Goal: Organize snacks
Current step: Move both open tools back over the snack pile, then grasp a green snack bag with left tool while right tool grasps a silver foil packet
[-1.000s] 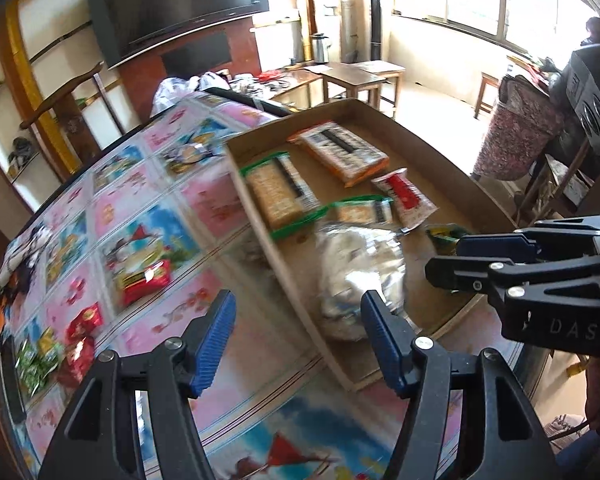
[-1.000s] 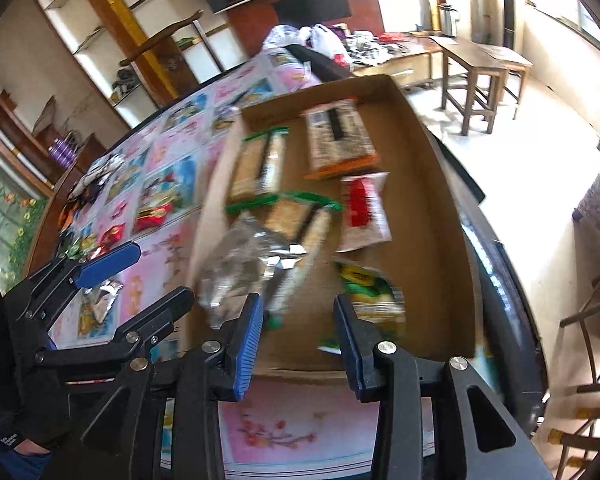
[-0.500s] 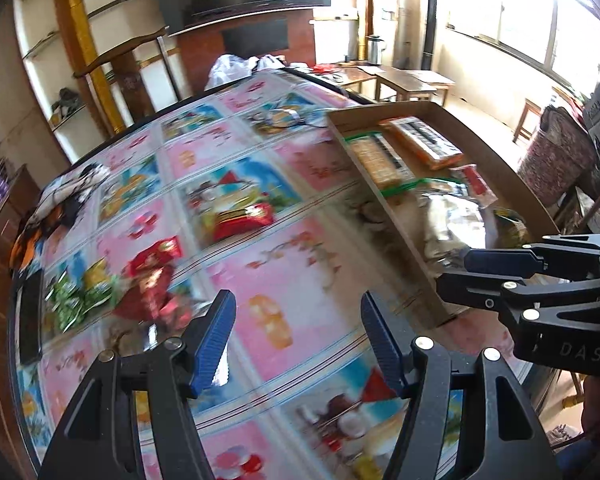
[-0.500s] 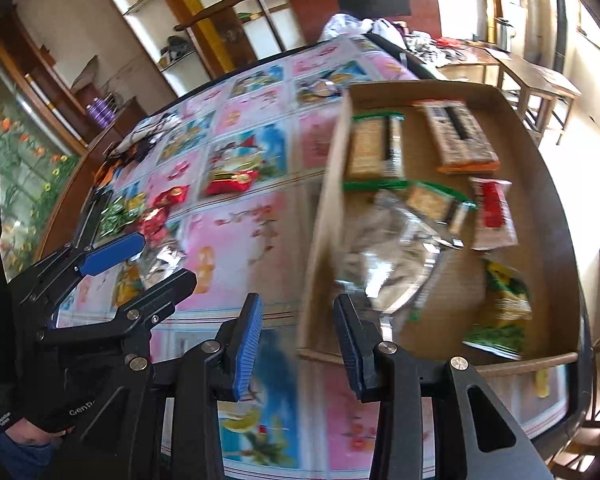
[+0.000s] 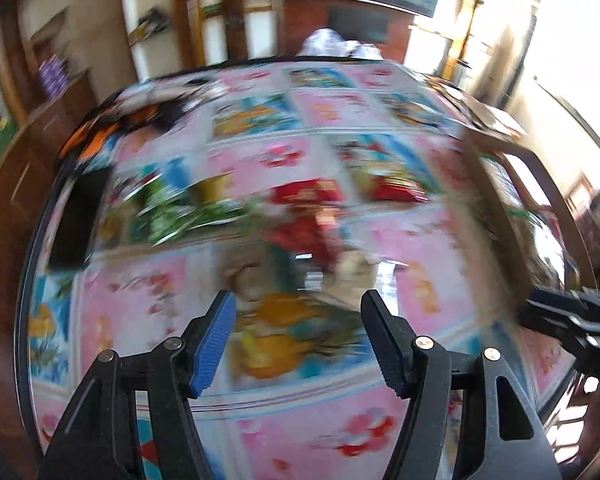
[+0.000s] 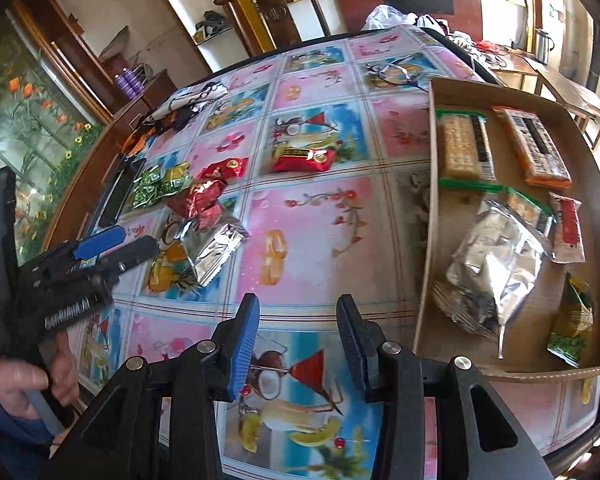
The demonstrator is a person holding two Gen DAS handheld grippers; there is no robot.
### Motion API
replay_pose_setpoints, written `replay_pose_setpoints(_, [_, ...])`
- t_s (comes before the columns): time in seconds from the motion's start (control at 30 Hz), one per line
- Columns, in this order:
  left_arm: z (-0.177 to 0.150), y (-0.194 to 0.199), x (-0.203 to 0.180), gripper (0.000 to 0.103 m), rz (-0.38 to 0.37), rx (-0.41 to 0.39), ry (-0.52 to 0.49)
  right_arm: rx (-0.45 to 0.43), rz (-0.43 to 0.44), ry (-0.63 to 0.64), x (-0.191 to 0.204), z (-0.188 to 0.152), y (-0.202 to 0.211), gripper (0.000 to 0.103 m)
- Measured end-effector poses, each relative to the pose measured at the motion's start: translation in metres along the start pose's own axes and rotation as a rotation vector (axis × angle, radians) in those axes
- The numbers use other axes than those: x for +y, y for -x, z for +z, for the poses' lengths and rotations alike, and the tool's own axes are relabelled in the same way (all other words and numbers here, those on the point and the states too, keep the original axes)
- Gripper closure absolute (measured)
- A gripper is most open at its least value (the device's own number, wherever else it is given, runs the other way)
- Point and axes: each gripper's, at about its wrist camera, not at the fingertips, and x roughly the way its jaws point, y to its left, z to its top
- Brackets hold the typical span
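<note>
Left gripper (image 5: 298, 330) swung off cardboard tray (image 6: 426, 216), floral tablecloth (image 6: 308, 232)

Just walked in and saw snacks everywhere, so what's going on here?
A person is sorting snacks with two handheld grippers. The left gripper and right gripper are both open and empty. A shallow cardboard tray already holds several packets, including a crinkled silver foil bag. Loose on the flowered tablecloth lie a smaller silver packet, red wrapped snacks and green candies.
</note>
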Motion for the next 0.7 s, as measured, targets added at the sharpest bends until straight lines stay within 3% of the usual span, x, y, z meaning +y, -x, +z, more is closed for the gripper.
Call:
replay_pose_setpoints(0.17, [0.023,-0.011,0.074,0.039,0.016,0.030,0.246,0.003,-0.005,-0.010,0.000,0.000,-0.002,0.059])
replay_pose_setpoints(0.33, [0.055,-0.041,0.120,0.039,-0.006,0.105,0.431,0.009,-0.018,-0.031,-0.009,-0.002,-0.002,0.058])
replay_pose_setpoints(0.57, [0.076,-0.086,0.129,0.040,0.033,0.162,0.474,0.012,-0.036,-0.044,-0.019,-0.006,0.002,0.058])
replay_pose_setpoints(0.7, [0.071,-0.100,0.129,0.053,0.059,0.185,0.463,0.014,-0.031,-0.033,-0.020,-0.007,0.004,0.058])
